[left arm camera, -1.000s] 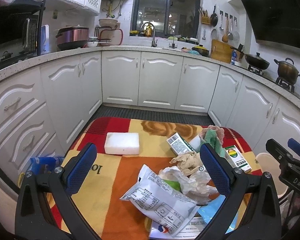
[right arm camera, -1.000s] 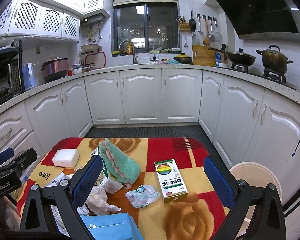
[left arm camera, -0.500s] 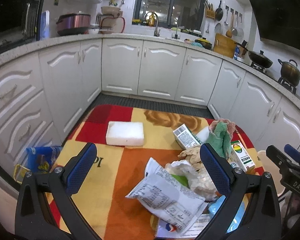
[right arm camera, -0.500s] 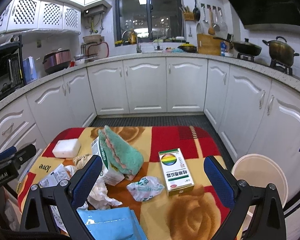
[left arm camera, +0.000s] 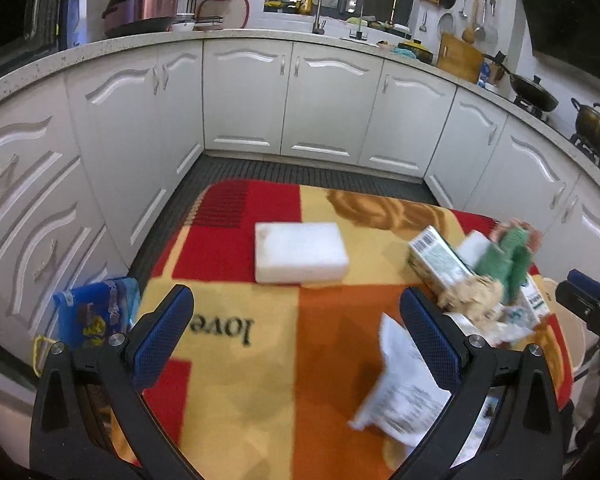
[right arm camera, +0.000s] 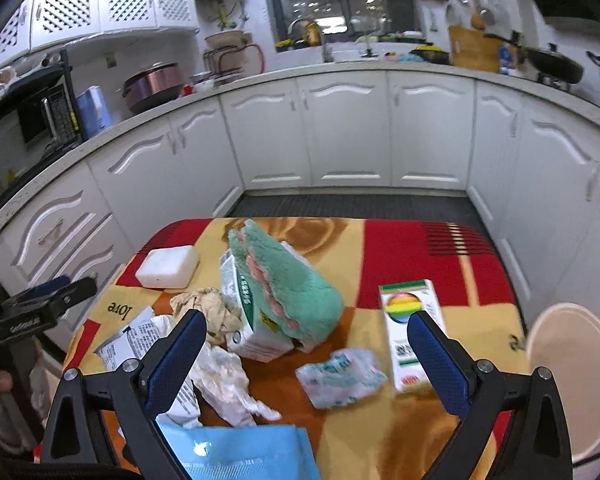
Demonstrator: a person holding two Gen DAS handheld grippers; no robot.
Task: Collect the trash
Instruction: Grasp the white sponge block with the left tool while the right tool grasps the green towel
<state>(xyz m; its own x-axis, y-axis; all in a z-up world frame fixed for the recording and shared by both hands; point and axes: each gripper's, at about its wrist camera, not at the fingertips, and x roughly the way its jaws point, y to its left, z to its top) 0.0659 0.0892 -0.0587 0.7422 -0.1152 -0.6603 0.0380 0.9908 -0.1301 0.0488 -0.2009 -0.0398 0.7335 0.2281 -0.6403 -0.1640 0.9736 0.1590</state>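
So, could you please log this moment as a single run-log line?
left gripper: open, empty | right gripper: open, empty, above crumpled wrapper | bin: beside table | trash: uncollected

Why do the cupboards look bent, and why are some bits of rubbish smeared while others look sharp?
Both views bend the straight cupboards because of the fisheye lens. In the left wrist view the white foam block is fairly crisp, but the printed wrapper at lower right is streaked by motion. In the right wrist view the rainbow box and crumpled packet are softly blurred too.
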